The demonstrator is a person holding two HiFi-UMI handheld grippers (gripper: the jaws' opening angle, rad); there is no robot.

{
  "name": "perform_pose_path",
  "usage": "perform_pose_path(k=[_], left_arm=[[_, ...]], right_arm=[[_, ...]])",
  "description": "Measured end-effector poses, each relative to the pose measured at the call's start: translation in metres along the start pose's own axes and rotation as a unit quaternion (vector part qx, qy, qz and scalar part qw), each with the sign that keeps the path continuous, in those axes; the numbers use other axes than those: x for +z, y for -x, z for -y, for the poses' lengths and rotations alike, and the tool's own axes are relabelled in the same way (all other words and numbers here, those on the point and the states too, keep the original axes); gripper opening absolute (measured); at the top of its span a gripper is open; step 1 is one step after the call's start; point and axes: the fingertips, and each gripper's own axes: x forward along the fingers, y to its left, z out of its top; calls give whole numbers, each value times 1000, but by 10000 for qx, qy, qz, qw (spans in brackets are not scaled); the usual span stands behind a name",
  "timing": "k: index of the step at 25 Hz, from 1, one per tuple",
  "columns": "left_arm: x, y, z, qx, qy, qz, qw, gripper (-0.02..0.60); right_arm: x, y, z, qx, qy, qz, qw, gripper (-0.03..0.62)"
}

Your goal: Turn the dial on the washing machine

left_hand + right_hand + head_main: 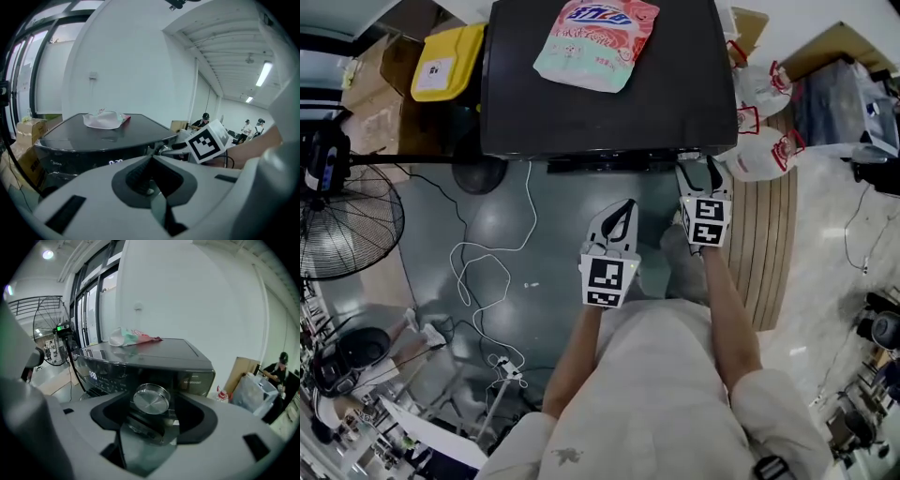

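The dark washing machine [600, 103] stands in front of me, with its control panel facing my grippers. Its silver dial [151, 399] sits on the panel front, right in the gap of my right gripper [151, 423]. The jaws stand wide on either side of the dial, and the pads do not press on it. In the head view the right gripper [701, 178] reaches the machine's front edge. My left gripper [623, 208] hangs lower and further back, its fingertips together with nothing between them. From the left gripper [152, 164] I see the machine [93, 136] and its lit display [116, 162].
A pink and white detergent bag [595, 37] lies on the machine's lid. A yellow bin [448, 61] and cardboard boxes stand to its left, and white plastic bags [759, 122] to its right. A floor fan [347, 220] and a white cable [487, 272] are at the left.
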Motion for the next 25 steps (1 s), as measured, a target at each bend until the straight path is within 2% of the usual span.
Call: perform_pose_path(k=[6, 10, 16, 20, 25], left_arm=[[-2, 3, -4, 56, 46, -34, 10000, 12], [-4, 5, -6, 85, 47, -61, 9999, 12], [-8, 7, -9, 105, 32, -90, 9999, 12], [-10, 10, -9, 89, 45, -105, 9999, 12], [-12, 10, -10, 75, 58, -122, 9999, 12]], right_arm=[[-2, -14, 4, -35, -271, -99, 9996, 314], [-7, -14, 0, -31, -321, -185, 9993, 279], [-7, -15, 1, 10, -523, -184, 9985, 273], [-7, -14, 2, 177, -968, -165, 9950, 272], [-7, -14, 3, 404, -1701, -148, 9845, 270]])
